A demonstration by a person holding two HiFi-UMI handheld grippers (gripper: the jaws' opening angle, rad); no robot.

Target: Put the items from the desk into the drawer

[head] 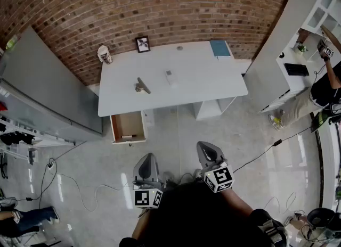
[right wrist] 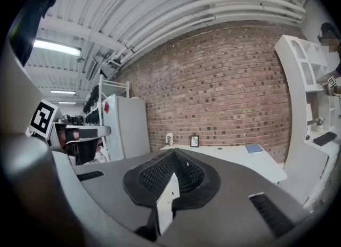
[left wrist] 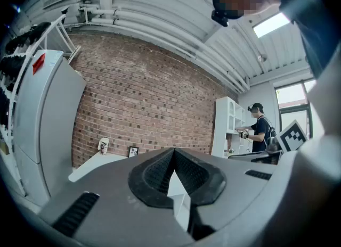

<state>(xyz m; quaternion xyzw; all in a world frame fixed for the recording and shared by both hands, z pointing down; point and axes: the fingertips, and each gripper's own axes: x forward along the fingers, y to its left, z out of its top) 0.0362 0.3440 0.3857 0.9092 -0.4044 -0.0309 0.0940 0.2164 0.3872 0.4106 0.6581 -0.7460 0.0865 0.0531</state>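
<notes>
A white desk (head: pixel 202 83) stands against the brick wall. On it lie a brown tool (head: pixel 141 85), a small white device (head: pixel 170 75), a patterned cup (head: pixel 105 54), a picture frame (head: pixel 143 44) and a blue book (head: pixel 220 48). Under the desk's left end a wooden drawer (head: pixel 128 127) is pulled out, with a small item inside. My left gripper (head: pixel 148 158) and right gripper (head: pixel 205 147) hover over the floor well short of the desk, both shut and empty. The left gripper (left wrist: pixel 173 153) faces the cup (left wrist: pixel 103 145). The right gripper (right wrist: pixel 174 153) faces the desk (right wrist: pixel 240 158).
A tall grey cabinet (head: pixel 48 86) stands left of the desk. A white shelf unit (head: pixel 303 33) stands at the right, with a person (head: pixel 325 83) working at it. Cables (head: pixel 80 187) trail across the shiny floor. Another person's legs (head: pixel 24 216) show at bottom left.
</notes>
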